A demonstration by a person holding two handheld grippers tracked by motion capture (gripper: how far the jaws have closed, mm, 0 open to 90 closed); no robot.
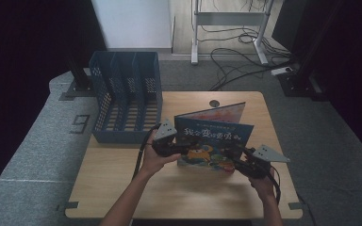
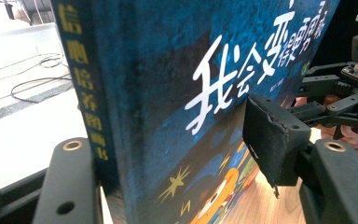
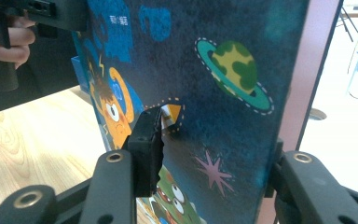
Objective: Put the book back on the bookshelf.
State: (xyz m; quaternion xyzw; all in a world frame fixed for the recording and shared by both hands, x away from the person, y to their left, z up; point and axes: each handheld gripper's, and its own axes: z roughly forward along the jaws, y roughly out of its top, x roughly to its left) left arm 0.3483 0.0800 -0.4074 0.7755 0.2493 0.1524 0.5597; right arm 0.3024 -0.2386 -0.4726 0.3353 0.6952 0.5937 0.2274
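Standing up on the wooden worktop (image 1: 179,193), a blue picture book (image 1: 214,136) with white letters and a funny orange face on the front. Opened a little at the back, like a fan. Caught between two sets of fingers, one set at each side edge.

At the spine side, the left gripper (image 1: 181,149), held in the left hand (image 1: 153,160). Fingers apart, with the spine and its yellow letters in between. Just in front of the cover, one black pad (image 2: 270,135), with a thin strip of wood showing under the gap. Behind the spine, the other finger, low down. Not squeezing the book, as far as the left gripper view shows.

At the other side, the right gripper (image 1: 233,157), held in the right hand (image 1: 264,186). Fingers clamped on the book's open edge. Pressed flat on the front, one pad (image 3: 147,140), right beside a little yellow corner in the drawing and below a green ringed planet. Against the pink back edge, the other finger.

Behind the left fingers, well apart from the book, a blue rack (image 1: 122,103) with slots, sitting at the far corner of the worktop.
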